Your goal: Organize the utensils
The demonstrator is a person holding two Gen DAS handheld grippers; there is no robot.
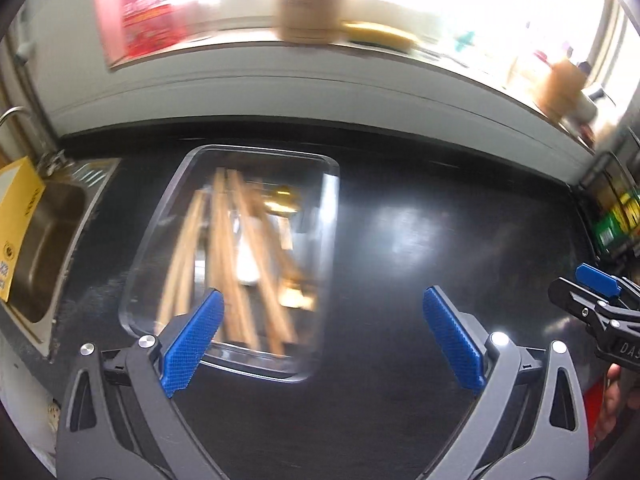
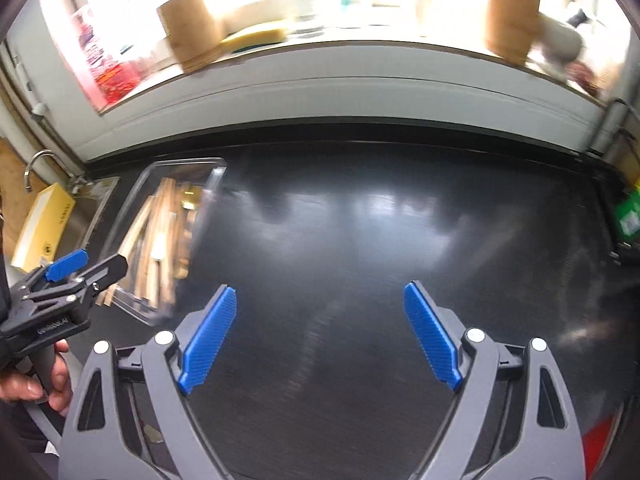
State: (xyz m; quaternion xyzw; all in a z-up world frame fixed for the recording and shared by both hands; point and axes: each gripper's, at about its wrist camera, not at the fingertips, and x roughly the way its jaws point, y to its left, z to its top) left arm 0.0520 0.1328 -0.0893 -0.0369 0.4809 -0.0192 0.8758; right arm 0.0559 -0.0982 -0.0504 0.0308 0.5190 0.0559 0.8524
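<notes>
Sink (image 1: 48,240) at far left. Beside it, a clear tray (image 1: 324,264) on the black counter (image 1: 440,240), long axis running front to back; wooden utensils (image 1: 224,264) lie lengthwise inside. Left gripper (image 1: 320,334) and right gripper (image 2: 320,336) spread wide, empty.

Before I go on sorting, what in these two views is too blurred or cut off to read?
- Utensils in the clear tray: motion blur, left view; wooden sticks and something gold, count unclear.
- Tray's near end, right view: behind the left tongs.
- Windowsill items: glare and blur, both views.
- Right tongs in left view: cut by the frame edge.
- Yellow box print: too blurred.
</notes>
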